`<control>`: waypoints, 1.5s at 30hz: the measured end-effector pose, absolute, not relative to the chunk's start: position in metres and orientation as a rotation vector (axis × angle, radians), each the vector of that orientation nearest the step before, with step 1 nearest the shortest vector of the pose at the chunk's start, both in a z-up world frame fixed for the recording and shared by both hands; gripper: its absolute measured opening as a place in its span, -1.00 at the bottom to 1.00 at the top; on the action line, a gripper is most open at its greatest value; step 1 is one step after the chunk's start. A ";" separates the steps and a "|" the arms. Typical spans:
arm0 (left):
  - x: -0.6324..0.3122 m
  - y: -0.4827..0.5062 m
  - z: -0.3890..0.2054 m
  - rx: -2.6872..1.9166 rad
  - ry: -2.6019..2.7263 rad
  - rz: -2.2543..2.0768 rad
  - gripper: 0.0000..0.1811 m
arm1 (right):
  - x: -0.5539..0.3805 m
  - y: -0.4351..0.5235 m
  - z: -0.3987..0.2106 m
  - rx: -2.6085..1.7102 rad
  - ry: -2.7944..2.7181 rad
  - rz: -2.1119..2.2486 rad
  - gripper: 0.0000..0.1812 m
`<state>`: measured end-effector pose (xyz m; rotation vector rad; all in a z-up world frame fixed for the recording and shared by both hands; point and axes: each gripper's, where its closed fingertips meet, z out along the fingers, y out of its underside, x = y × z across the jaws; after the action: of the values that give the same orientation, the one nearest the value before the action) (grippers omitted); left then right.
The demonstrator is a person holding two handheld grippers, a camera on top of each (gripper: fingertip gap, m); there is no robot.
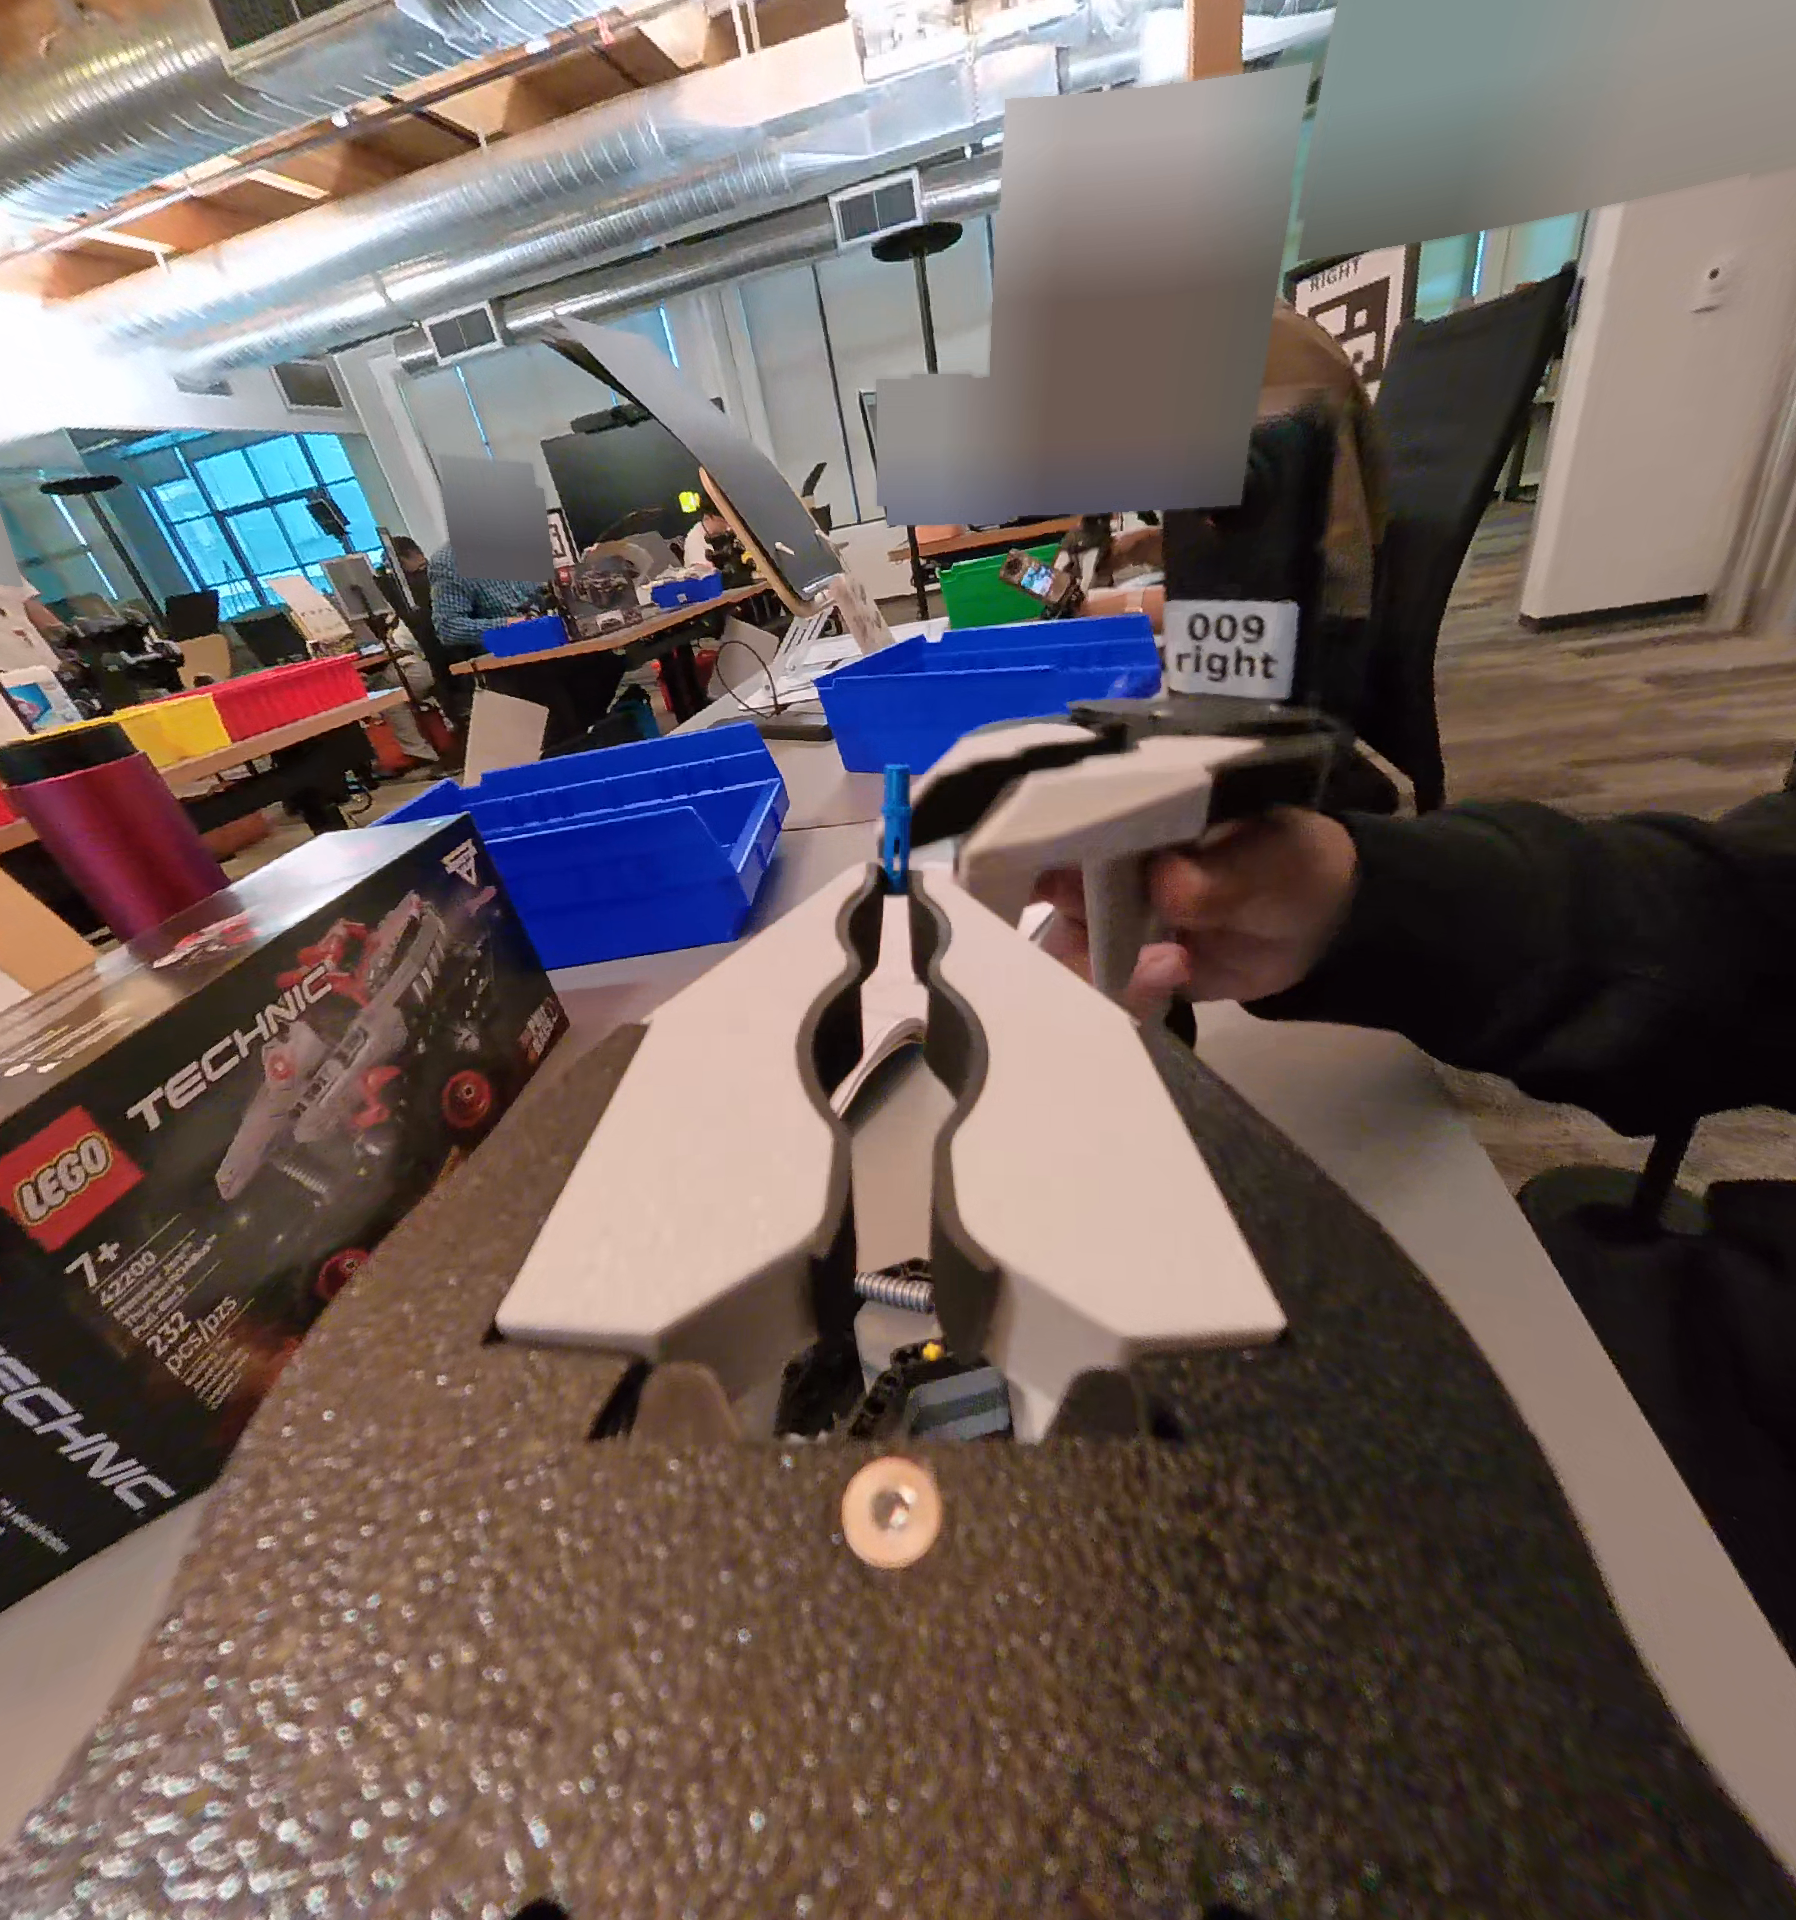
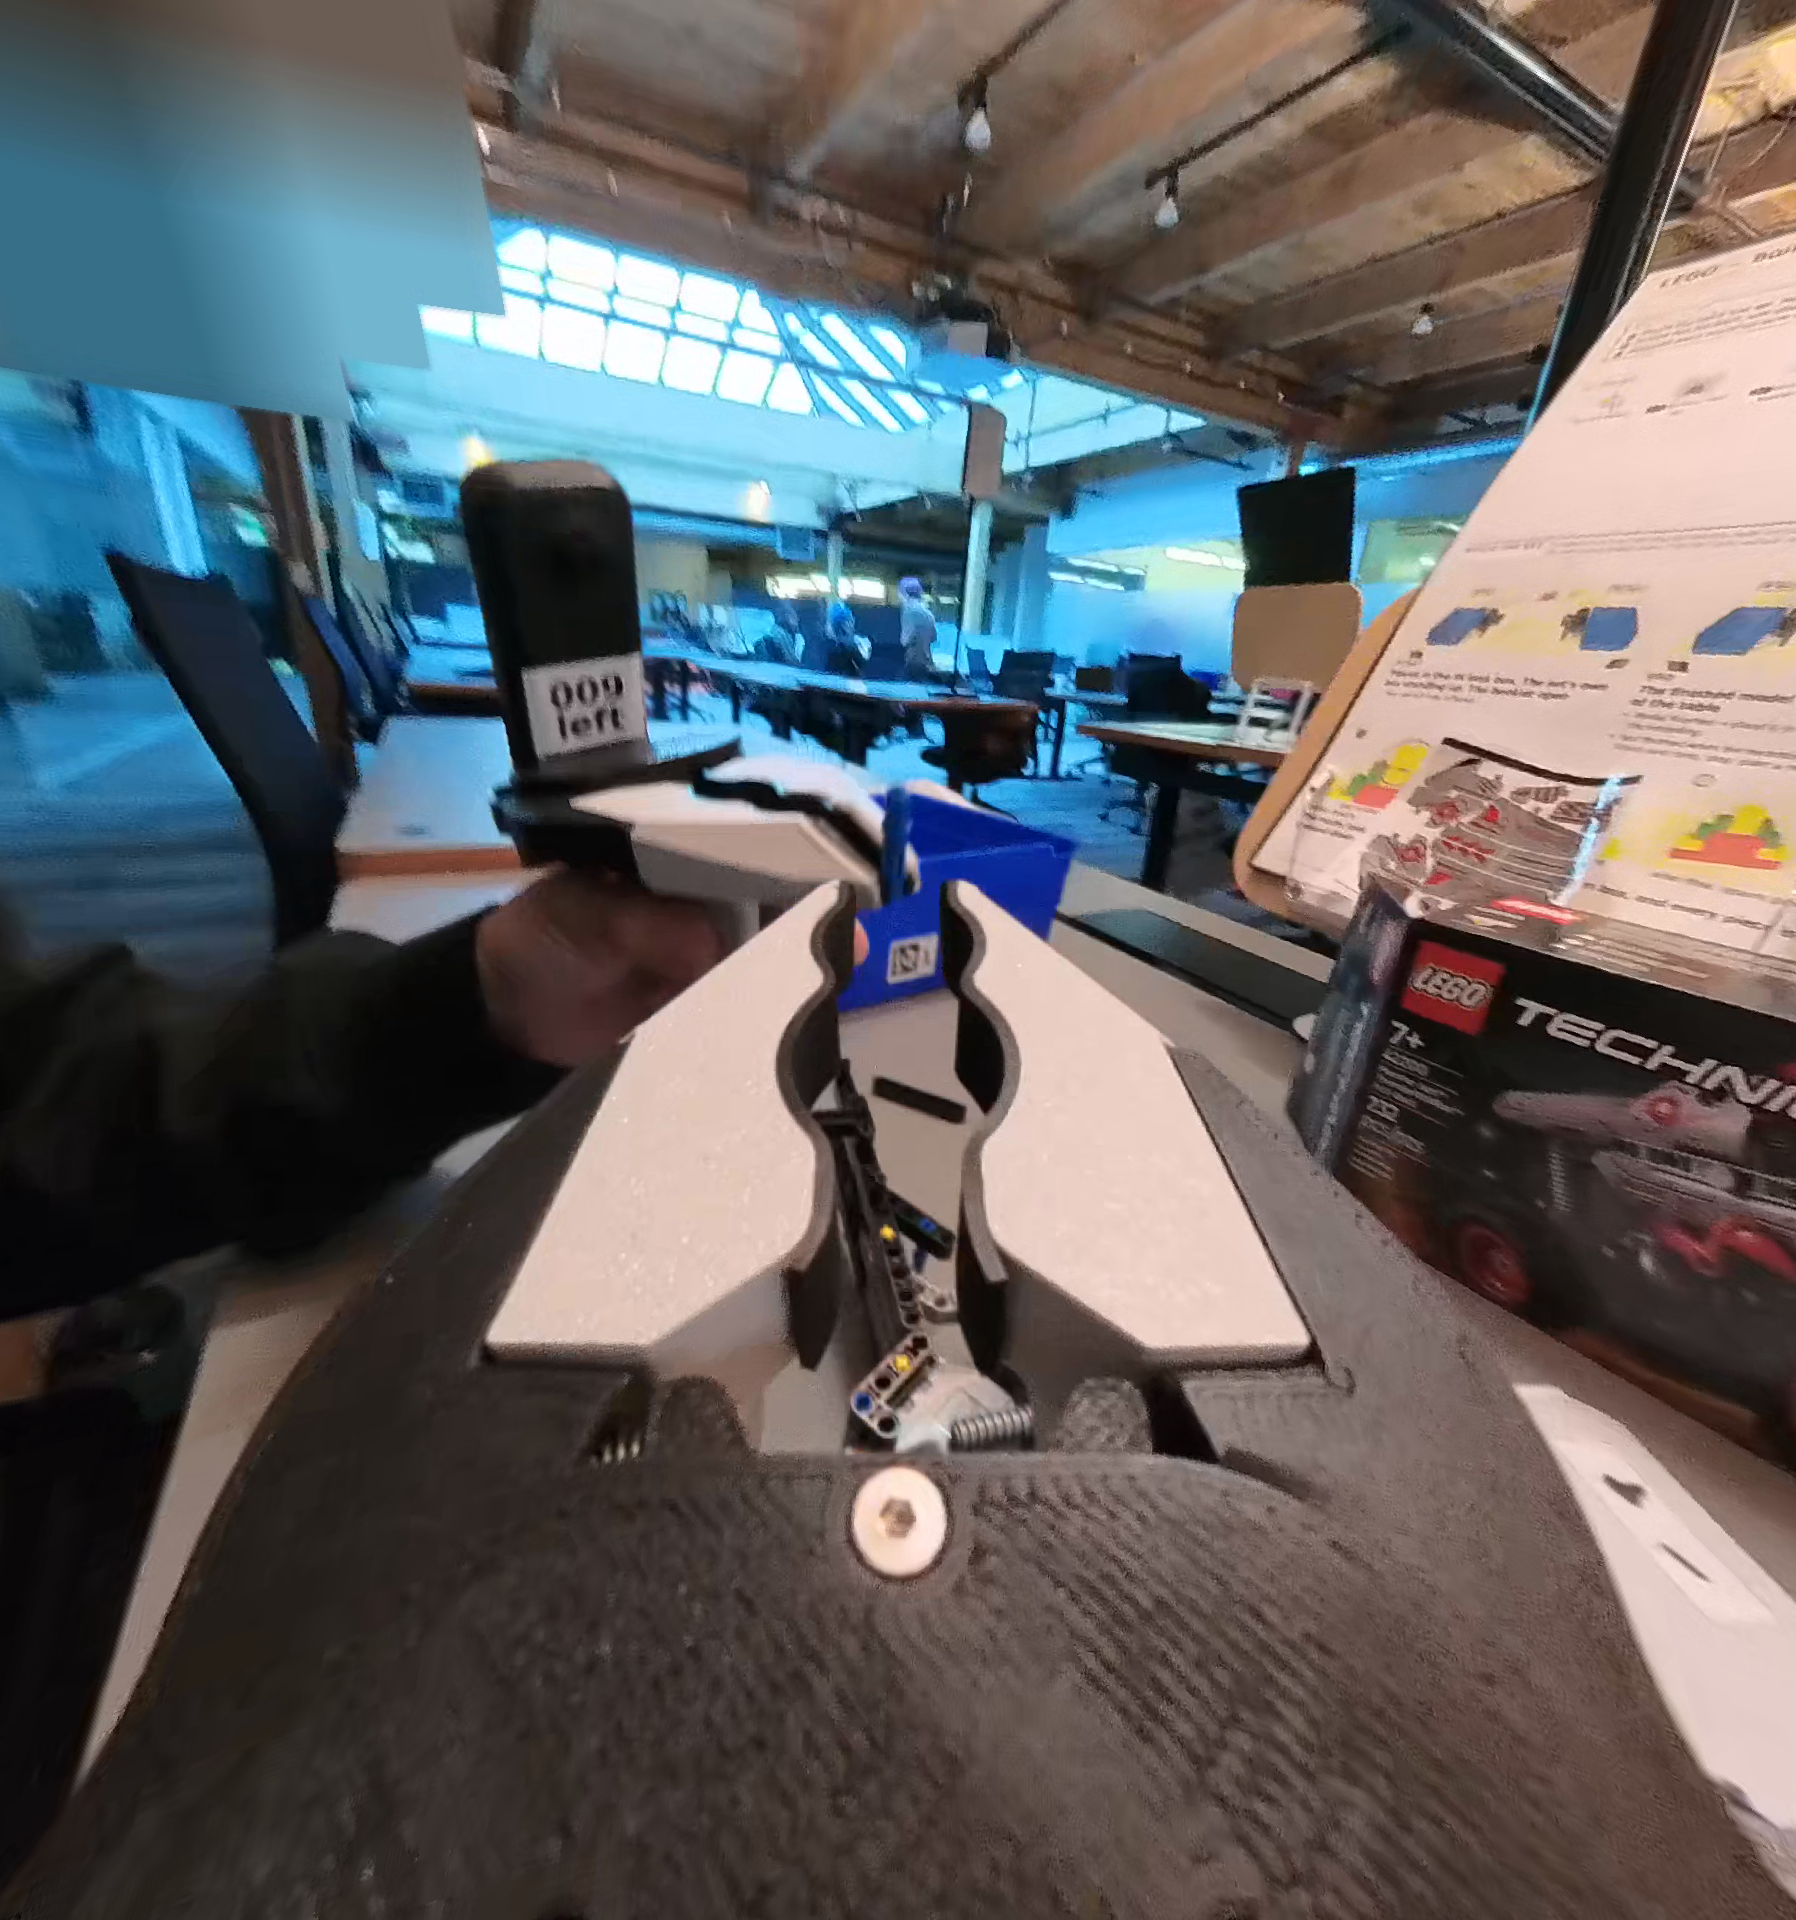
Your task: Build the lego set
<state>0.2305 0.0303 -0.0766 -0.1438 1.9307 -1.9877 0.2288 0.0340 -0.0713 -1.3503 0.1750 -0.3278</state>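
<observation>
A: Behind your pale grey worktop (image 1: pixel 1320 1101) runs an open office with silver ceiling ducts, and stacked blue plastic bins (image 1: pixel 645 842) sit at the far side.

B: What is your left hand-held gripper (image 1: pixel 896 883) doing?

A: Its grey fingers are pinched onto a small blue plastic lego pin (image 1: pixel 896 826), which stands upright at the tips, raised above the worktop.

B: And your right hand-held gripper (image 2: pixel 899 914)?

A: Its fingertips stand apart with nothing between them. In the left wrist view it points in from the right, its tips just beside the pin, though I cannot tell whether they touch it.

B: Where is the rest of the set?

A: A long black lego beam assembly with yellow and blue pins (image 2: pixel 878 1247) lies on the worktop below your right hand-held gripper, with a short black lego piece (image 2: pixel 918 1099) near it. The black printed lego box (image 1: pixel 239 1122) stands to your left, beside a magenta metal tumbler (image 1: pixel 109 831). An illustrated instruction sheet (image 2: pixel 1642 582) leans behind that box.
</observation>
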 end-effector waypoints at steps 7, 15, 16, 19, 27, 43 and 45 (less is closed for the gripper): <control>0.228 0.026 -0.083 -0.104 1.963 -1.959 -0.98 | 0.225 0.038 -0.064 -1.343 0.146 -0.258 -0.93; 0.232 0.024 -0.091 -0.078 1.976 -1.841 -0.98 | 0.231 0.037 -0.078 -1.406 0.164 -0.322 -0.97; 0.232 0.024 -0.091 -0.082 1.973 -1.840 -0.98 | 0.231 0.037 -0.078 -1.404 0.164 -0.330 -0.97; 0.234 0.025 -0.094 -0.087 1.990 -1.818 -0.98 | 0.233 0.038 -0.081 -1.442 0.140 -0.409 -0.97; 0.243 0.034 -0.104 -0.099 2.060 -1.639 -0.81 | 0.254 0.038 -0.105 -1.626 0.082 -0.964 -0.97; 0.245 0.036 -0.117 -0.129 2.142 -1.595 -0.98 | 0.253 0.051 -0.122 -1.681 0.053 -0.991 -0.97; 0.246 0.035 -0.118 -0.140 2.142 -1.610 -0.98 | 0.254 0.050 -0.123 -1.688 0.052 -1.003 -0.97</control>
<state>0.2456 0.0352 -0.1175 -0.1402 2.1423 -1.6098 0.2542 0.0503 -0.1225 -1.6883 0.0521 -1.0032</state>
